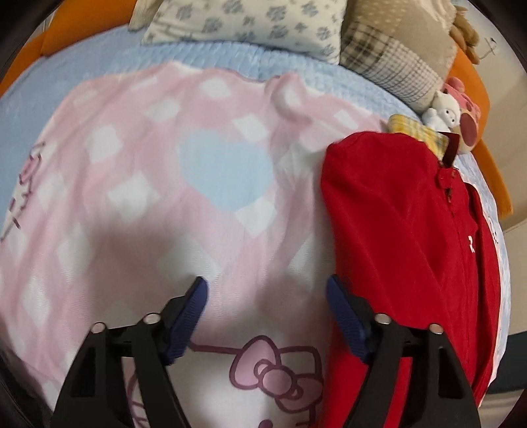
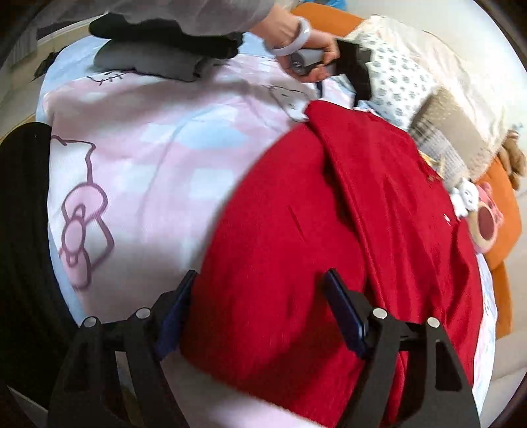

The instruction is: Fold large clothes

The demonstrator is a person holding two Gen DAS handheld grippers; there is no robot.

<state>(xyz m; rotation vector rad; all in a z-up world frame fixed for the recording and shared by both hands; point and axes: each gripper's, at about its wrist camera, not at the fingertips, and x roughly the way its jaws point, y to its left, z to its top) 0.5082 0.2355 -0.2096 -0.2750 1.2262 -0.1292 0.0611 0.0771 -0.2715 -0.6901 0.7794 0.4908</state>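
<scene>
A red zip jacket (image 1: 405, 230) lies folded lengthwise on the pink checked bedspread (image 1: 164, 164), at the right of the left wrist view. My left gripper (image 1: 266, 289) is open and empty, just left of the jacket's edge above the bedspread. In the right wrist view the jacket (image 2: 296, 214) fills the middle, one panel folded over along a long crease. My right gripper (image 2: 260, 280) is open over the jacket's near part, with red cloth between the fingers. The left gripper (image 2: 355, 85), held by a hand, shows at the jacket's far end.
Pillows (image 1: 250, 23) and a plaid cushion (image 1: 395, 49) lie at the head of the bed. Soft toys (image 1: 451, 108) sit beside the jacket's collar end. An orange bed frame (image 2: 504, 210) runs along the right. Folded grey and black clothes (image 2: 151, 59) lie at the far left.
</scene>
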